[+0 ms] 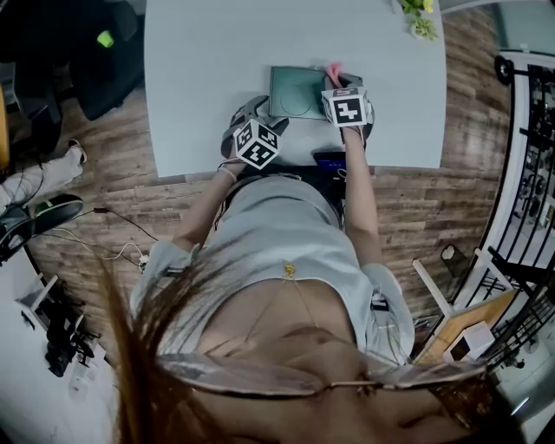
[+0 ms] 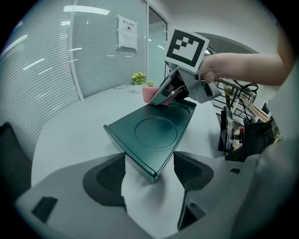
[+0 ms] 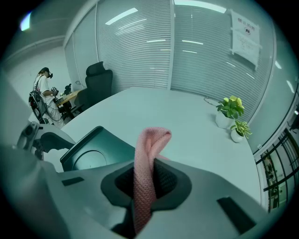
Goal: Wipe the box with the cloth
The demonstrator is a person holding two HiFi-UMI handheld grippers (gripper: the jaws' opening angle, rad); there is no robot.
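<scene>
A dark green flat box (image 1: 297,92) with a round recess in its lid (image 2: 155,132) lies on the pale grey table (image 1: 208,78) near the front edge. My left gripper (image 2: 149,168) has the box's near corner wedged between its jaw tips, as the left gripper view shows; in the head view this left gripper (image 1: 270,123) sits at the box's front left corner. My right gripper (image 3: 145,182) is shut on a pink knitted cloth (image 3: 148,158), which stands up in a loop. The cloth (image 1: 334,71) and the right gripper (image 2: 166,95) rest at the box's far right corner.
Two small potted plants (image 3: 231,114) stand at the table's far right (image 1: 421,17). A black office chair (image 3: 98,79) sits beyond the left side. A metal rack (image 1: 529,139) stands to the right. A person (image 3: 44,88) stands far back.
</scene>
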